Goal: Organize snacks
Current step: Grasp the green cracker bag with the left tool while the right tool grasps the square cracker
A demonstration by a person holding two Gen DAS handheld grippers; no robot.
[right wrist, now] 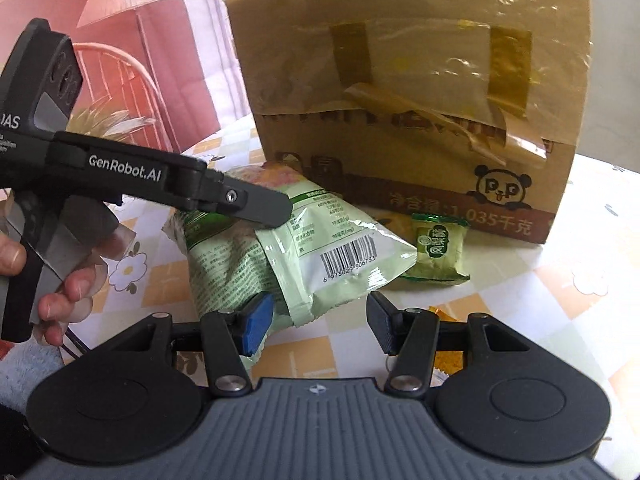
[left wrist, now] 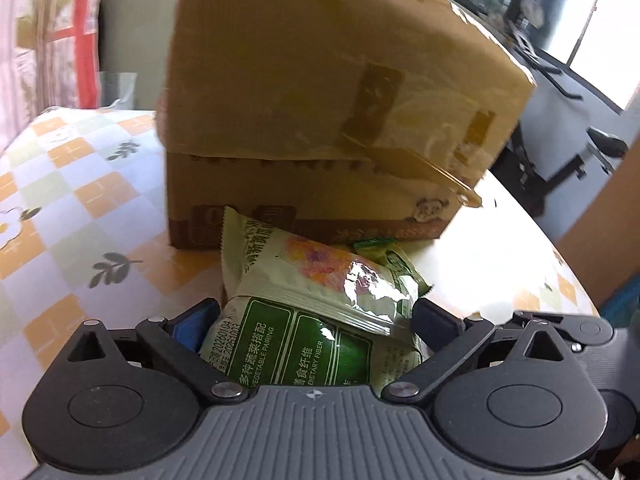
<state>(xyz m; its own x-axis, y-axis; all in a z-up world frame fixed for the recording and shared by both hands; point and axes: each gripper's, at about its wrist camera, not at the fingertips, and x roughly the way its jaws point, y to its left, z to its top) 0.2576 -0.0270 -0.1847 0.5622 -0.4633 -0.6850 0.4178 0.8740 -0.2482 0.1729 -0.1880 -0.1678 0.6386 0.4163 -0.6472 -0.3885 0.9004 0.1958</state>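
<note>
A taped cardboard box (left wrist: 320, 120) with a panda print stands on the table; it also shows in the right wrist view (right wrist: 420, 100). In front of it lie two light green snack bags, one on top (left wrist: 316, 280) and one beneath (left wrist: 304, 352), seen again in the right wrist view (right wrist: 340, 248) (right wrist: 224, 264). A small green packet (right wrist: 438, 248) lies beside them. My left gripper (left wrist: 316, 320) is open with the bags between its fingers; its body (right wrist: 160, 188) reaches over the bags. My right gripper (right wrist: 320, 322) is open and empty just before the top bag's corner.
The table (left wrist: 80, 208) has a checked orange, green and white cloth with flowers. An orange wrapper (right wrist: 448, 356) lies under my right gripper's right finger. A pink curtain (right wrist: 140, 60) hangs behind the table. Dark exercise equipment (left wrist: 560, 152) stands beyond the table's far edge.
</note>
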